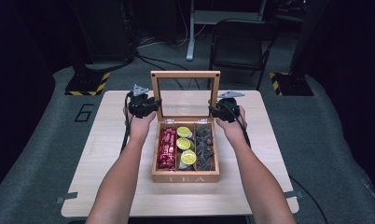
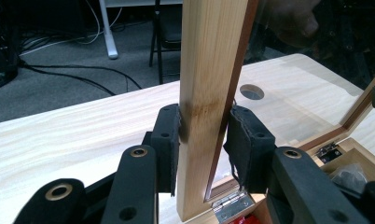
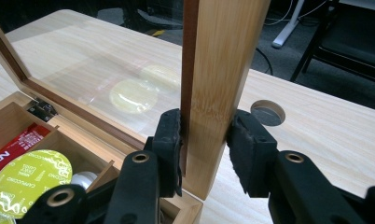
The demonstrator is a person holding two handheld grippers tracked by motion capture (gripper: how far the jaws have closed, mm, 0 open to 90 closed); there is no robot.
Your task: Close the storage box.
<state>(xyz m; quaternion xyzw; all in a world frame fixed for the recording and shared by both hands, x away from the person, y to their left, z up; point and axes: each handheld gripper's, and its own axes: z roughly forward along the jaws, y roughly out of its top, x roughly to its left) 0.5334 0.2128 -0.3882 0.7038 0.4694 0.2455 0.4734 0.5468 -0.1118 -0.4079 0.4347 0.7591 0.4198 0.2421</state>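
The left claw (image 2: pixel 203 140) is clamped on the left upright of the glass-paned lid (image 1: pixel 185 95), low down near the hinge, with a pad on each face of the wooden frame. The right claw (image 3: pixel 204 144) pinches the right upright in the same way, at about the same height. The lid stands upright, at 12 o'clock from the tea box (image 1: pixel 185 176), which sits mid-worktop (image 1: pixel 106 186).

The frame looks stiff and light, smooth enough that the pads could slip if squeezed loosely; the pane in it is likely brittle, so the wooden side rails are the sound places to hold, never the glass. Gripping so near the hinges (image 2: pixel 232 205) gives little leverage, and the lid will probably swing freely once tipped.

The open box has three compartments running front to back: red sachets (image 1: pixel 167 148) at 9 o'clock, green-topped cappuccino capsules (image 1: pixel 186 144) in the middle, and dark wrapped pieces (image 1: pixel 204 147) at 3 o'clock; what those are I cannot tell.
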